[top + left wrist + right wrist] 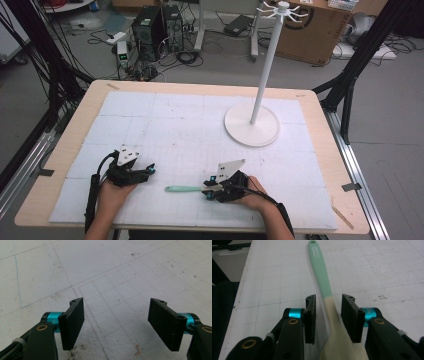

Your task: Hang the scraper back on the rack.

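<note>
One mint-handled, cream-headed spatula [329, 305] between right gripper [328, 315] jaws

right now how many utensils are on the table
1: a green-handled utensil lying near the front edge, its pale end between the right gripper's fingers. No others visible.

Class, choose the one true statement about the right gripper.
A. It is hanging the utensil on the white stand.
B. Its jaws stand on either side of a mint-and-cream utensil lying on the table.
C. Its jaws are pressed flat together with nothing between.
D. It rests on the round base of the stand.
B: in the right gripper view the utensil runs between the jaws of the right gripper, gaps showing on both sides.
</note>
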`<state>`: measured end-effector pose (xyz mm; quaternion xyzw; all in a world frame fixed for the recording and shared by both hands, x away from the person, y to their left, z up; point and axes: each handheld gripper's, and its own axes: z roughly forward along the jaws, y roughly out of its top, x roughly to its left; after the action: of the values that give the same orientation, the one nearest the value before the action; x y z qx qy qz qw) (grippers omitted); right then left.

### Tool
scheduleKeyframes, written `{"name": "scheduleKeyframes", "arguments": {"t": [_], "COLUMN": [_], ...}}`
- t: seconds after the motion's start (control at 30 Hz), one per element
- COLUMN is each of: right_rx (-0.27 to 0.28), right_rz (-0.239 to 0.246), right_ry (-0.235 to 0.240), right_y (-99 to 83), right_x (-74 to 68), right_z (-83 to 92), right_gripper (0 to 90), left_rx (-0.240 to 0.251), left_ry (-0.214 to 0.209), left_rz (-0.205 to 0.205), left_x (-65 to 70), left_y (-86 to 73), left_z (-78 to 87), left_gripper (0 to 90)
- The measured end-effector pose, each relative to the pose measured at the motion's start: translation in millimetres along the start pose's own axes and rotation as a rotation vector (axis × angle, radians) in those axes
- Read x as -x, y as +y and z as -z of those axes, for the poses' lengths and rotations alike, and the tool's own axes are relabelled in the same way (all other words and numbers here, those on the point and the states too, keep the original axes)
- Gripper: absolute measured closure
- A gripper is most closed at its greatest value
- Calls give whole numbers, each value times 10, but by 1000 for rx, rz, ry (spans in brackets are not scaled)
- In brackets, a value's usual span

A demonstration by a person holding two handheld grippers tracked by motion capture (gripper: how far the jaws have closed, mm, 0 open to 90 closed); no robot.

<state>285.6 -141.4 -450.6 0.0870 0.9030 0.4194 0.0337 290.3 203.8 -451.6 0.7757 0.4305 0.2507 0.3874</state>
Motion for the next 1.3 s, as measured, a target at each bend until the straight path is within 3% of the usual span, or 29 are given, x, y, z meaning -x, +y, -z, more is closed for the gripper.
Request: {"name": "scheduleKeyframes", "arguments": {"t": [0.2,0.7,1.03,1.3], "right_rx": [-6,-1,8,45], "right_rz": [8,-15,-6,-18], "right_ry": [10,4,-9,-20], "right_y": [4,1,-7,-18], "right_x": [-12,-26,-38,-43], "right_z": [-2,4,10,43], "right_gripper": [801,822,823,822], "left_rx": [-2,-3,-4,-6], "left_ry": [1,2,1,0], "left_rz": [-9,-6,-7,-6], "left_x": [8,8,8,7], "left_y": [1,1,1,2], "left_z": [-2,-4,-4,-4], "left_gripper": [299,298,299,299]}}
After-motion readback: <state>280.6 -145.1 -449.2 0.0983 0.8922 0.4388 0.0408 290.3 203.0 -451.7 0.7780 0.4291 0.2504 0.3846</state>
